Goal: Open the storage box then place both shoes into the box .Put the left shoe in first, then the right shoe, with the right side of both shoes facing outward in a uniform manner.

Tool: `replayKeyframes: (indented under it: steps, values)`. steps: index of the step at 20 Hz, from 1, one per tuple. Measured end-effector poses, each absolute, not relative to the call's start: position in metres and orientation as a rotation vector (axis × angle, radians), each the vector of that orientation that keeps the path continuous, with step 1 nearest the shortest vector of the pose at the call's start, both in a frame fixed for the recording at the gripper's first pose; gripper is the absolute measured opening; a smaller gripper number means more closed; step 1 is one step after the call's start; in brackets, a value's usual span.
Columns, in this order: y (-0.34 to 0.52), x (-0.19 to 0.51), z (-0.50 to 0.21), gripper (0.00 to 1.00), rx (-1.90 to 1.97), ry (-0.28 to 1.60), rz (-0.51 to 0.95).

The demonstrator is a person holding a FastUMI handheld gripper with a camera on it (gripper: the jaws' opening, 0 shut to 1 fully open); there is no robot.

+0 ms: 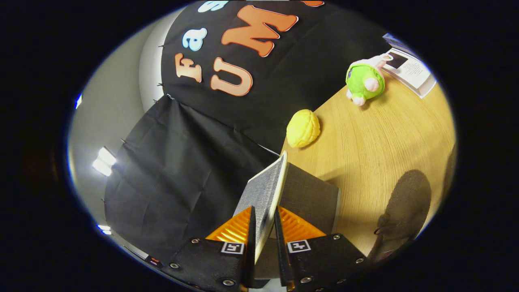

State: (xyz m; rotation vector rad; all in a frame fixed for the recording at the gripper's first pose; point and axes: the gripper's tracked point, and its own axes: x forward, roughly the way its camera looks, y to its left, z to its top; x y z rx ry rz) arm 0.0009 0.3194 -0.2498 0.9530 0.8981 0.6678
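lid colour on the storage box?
Grey woven fabric lid with a cream edge, clamped in the hand-held gripper; gripper view.

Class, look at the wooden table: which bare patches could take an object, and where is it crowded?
The gripper jaws clamp the grey fabric box lid. Bare wood on the round wooden table lies between the yellow ridged plush, green plush toy and grey box. It is crowded by the white leaflet.

Bench [377,150]: light wood, grain visible.
Yellow ridged toy [303,128]: near bench edge.
Green plush toy [364,80]: farther back.
Printed sheets [409,69]: beside plush.
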Motion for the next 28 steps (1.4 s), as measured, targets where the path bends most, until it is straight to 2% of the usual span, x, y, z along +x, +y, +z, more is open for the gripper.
replayKeyframes:
  steps: [2,8,19,28]
  values:
    - [0.322,-0.004,-0.254,0.16,0.928,0.932,0.677]
    - [0.329,0.001,-0.240,0.06,0.935,0.957,0.666]
    - [0.387,0.015,-0.135,0.08,0.949,0.816,0.763]
    - [0.504,0.006,-0.088,0.08,0.928,0.781,0.877]
